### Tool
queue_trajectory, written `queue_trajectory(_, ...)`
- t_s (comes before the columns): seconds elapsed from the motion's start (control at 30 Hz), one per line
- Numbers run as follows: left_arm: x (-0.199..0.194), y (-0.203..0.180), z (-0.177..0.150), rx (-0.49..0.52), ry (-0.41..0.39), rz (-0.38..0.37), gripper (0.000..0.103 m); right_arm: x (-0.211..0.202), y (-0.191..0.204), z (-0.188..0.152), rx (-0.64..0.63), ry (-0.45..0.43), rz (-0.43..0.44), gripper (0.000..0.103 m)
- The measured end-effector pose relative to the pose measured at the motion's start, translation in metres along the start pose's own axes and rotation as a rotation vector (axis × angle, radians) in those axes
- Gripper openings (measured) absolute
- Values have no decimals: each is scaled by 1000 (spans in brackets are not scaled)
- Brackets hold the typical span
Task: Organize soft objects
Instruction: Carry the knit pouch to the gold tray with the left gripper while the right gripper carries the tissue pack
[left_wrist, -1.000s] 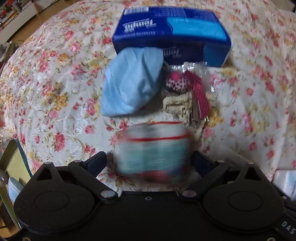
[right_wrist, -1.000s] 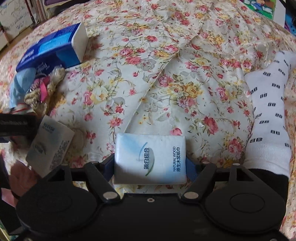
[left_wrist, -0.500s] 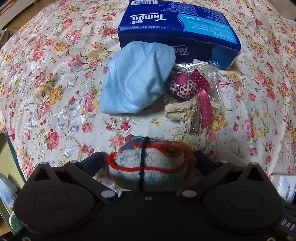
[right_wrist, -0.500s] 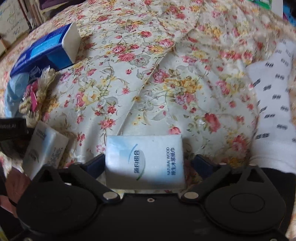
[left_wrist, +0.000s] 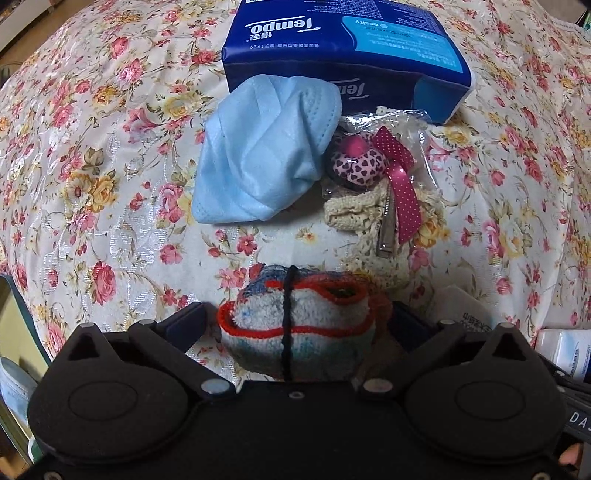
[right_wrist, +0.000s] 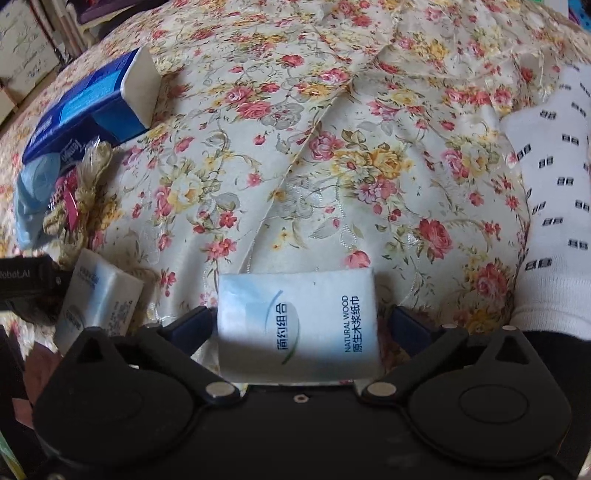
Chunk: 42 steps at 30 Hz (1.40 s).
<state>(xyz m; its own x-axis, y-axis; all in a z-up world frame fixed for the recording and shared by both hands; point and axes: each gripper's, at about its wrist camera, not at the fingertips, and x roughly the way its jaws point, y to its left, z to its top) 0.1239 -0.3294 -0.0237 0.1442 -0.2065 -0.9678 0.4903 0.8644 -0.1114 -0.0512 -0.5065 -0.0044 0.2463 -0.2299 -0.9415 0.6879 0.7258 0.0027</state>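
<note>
Resting spot: a flowered bedspread (right_wrist: 332, 147) under everything.
Left gripper (left_wrist: 295, 325): jaws spread, small gaps either side of a rolled knitted bundle (left_wrist: 295, 325) on the cloth.
Twelve o'clock of it: blue face mask (left_wrist: 262, 155), bow packet (left_wrist: 376, 166) — then the Tempo tissue box (left_wrist: 343, 40).
Right gripper (right_wrist: 299, 325): jaws wide, clear of the tissue pack (right_wrist: 299, 325) between them.
Nine o'clock: second tissue pack (right_wrist: 99, 299).
Three o'clock: white sock (right_wrist: 554, 206).
</note>
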Motion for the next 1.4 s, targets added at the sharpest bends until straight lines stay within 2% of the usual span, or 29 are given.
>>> queue_trajectory(0.23, -4, 0, -8, -6, -10, -8, 98, 0, 5, -5, 5, 31, -14, 103)
queue_trajectory(0.33, -10, -1, -9, -6, -23, -3, 88, -2, 7, -6, -13, 32, -15, 103)
queue_trajectory(0.37, -12, -1, -10, -2, -27, -6, 79, -3, 7, -7, -16, 33, -12, 102)
queue_trajectory(0.4, -16, -2, -9, 4, -30, -9, 68, -5, 7, -7, -19, 30, -10, 95)
queue_trajectory(0.43, -19, -3, -10, 9, -30, -13, 64, -9, 7, -8, -24, 20, -11, 83)
queue_trajectory(0.47, -22, -3, -9, 11, -28, -19, 63, -13, 8, -9, -33, 6, -17, 76)
queue_trajectory(0.5, -24, -3, -10, 10, -28, -28, 62, -18, 8, -9, -43, -8, -26, 73)
queue_trajectory(0.6, -31, -1, -12, -2, -23, -49, 61, -28, 4, -10, -33, -50, -14, 73)
queue_trajectory(0.73, -50, 4, -16, -30, -41, -61, 61, -46, -5, -8, 0, -153, -17, 73)
queue_trajectory(0.9, -100, 23, -33, -42, -123, -82, 61, -60, -14, -6, 46, -228, 29, 73)
queue_trajectory(1.0, -134, 34, -48, -24, -192, -41, 61, -62, -12, -6, 54, -254, 30, 73)
queue_trajectory(1.17, -169, 68, -82, 0, -268, 87, 62, -58, -7, -9, 48, -267, 38, 73)
queue_trajectory(1.27, -171, 96, -106, -22, -256, 123, 62, -56, -1, -14, 38, -266, 35, 73)
queue_trajectory(1.4, -157, 134, -134, -83, -193, 116, 62, -53, 6, -28, 27, -248, 42, 73)
